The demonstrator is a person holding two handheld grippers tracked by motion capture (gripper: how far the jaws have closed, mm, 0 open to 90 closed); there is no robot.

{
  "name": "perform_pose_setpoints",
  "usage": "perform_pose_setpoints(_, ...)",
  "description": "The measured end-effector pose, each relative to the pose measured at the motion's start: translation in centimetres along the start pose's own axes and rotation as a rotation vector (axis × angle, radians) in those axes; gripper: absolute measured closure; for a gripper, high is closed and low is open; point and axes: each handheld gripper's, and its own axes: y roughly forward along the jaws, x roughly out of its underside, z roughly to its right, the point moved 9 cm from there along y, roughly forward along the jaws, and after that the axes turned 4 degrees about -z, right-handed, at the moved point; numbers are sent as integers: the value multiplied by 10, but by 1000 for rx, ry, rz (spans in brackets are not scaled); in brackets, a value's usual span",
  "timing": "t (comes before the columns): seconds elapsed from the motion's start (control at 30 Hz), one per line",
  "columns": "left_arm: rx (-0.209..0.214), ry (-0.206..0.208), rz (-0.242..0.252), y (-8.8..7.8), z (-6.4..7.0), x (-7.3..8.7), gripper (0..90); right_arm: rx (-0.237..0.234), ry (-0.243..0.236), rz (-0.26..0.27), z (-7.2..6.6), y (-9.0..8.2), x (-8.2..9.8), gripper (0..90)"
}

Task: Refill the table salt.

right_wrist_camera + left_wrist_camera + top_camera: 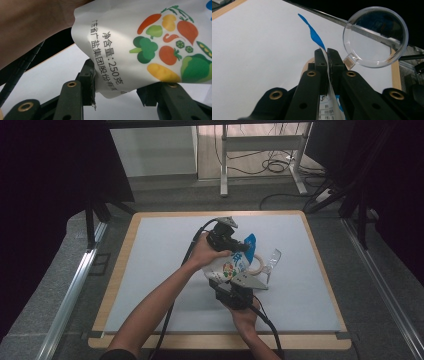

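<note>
Left gripper [328, 56] — jaws clamped on the top edge of the salt bag [234, 265], held above the worktop [150, 270] centre. Right gripper [115, 82] pinches the bag's lower corner; a clear lid [375, 37] lies at 3 o'clock.

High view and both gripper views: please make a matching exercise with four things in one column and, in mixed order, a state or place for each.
Things:
1. left gripper
2. right gripper
3. clear round lid
4. wooden ring

States or places:
A. lies on the mat beside the salt bag
B. pinched shut on the bag's top edge
C. see-through, past the bag's blue edge
D. jaws around the bag's lower corner

Pairs: 1-B, 2-D, 3-C, 4-A
</note>
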Motion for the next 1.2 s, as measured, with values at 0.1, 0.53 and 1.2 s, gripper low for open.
perform_pose_setpoints(0.1, 0, -1, 2, 0, 1, 0, 882, -1, -11, -3, -2, 0, 0, 562)
perform_pose_setpoints(0.53, 9, -1, -5, -1, 0, 1, 884, -31, 5, -3, -1, -2, -1, 586)
perform_pose_setpoints(1.2, 32, 8, -44, -1, 2, -4, 888, -48, 40, 39, -3, -8, -8, 592)
